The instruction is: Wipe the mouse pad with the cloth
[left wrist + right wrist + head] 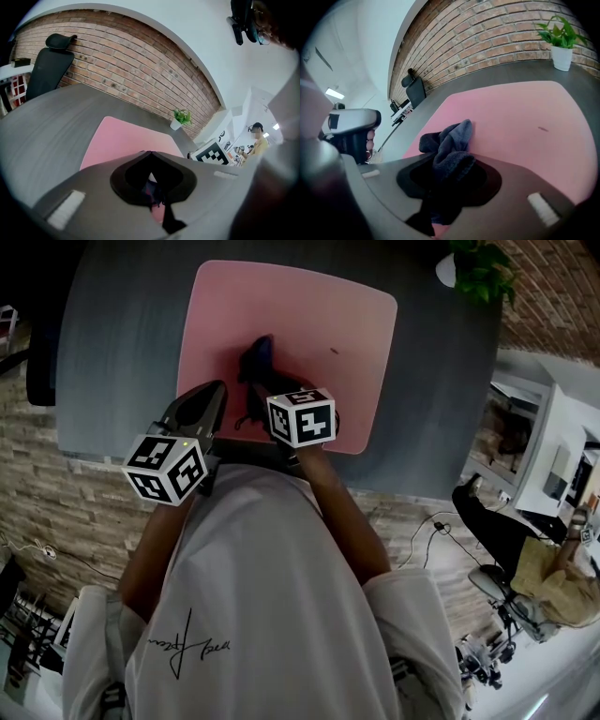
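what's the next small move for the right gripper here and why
Probably slide the right gripper, shut on the bunched dark blue cloth, rightward across the pink rectangular mouse pad. The cloth already rests on the pad's near part, and a small dark mark sits to its right on bare pink surface. The left gripper, shut and empty, is at the pad's near left edge, off that path.

Dim head view, dark at the corners, the mouse pad [309,343] evenly lit. Both gripper views bulge fish-eye, edges blackened, near jaws blurred.
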A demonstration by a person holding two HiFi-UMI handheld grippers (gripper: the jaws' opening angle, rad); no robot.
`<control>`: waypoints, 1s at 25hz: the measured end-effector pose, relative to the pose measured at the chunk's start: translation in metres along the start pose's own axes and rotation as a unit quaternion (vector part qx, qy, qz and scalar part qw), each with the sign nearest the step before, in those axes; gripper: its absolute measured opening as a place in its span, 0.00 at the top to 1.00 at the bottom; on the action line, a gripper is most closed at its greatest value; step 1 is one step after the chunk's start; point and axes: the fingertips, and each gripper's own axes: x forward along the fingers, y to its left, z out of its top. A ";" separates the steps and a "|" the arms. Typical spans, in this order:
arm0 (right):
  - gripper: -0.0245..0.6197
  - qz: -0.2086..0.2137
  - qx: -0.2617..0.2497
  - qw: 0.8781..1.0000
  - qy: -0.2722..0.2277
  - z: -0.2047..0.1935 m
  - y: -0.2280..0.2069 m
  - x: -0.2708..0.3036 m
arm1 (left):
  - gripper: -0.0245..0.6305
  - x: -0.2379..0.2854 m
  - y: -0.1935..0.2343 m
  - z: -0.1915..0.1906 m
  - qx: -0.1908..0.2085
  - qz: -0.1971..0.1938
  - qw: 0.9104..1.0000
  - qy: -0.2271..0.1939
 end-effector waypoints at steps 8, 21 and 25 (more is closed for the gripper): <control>0.75 -0.005 0.019 1.000 -0.004 -0.004 -0.022 -0.016 | 0.95 0.006 -0.006 -0.004 0.003 -0.008 1.000 0.009; 0.75 -0.005 0.024 1.000 -0.005 -0.009 -0.045 -0.037 | 0.95 0.010 -0.008 -0.003 0.008 -0.015 1.000 0.016; 0.75 -0.008 0.026 1.000 -0.002 -0.013 -0.055 -0.046 | 0.95 0.014 -0.012 -0.005 0.010 -0.020 1.000 0.021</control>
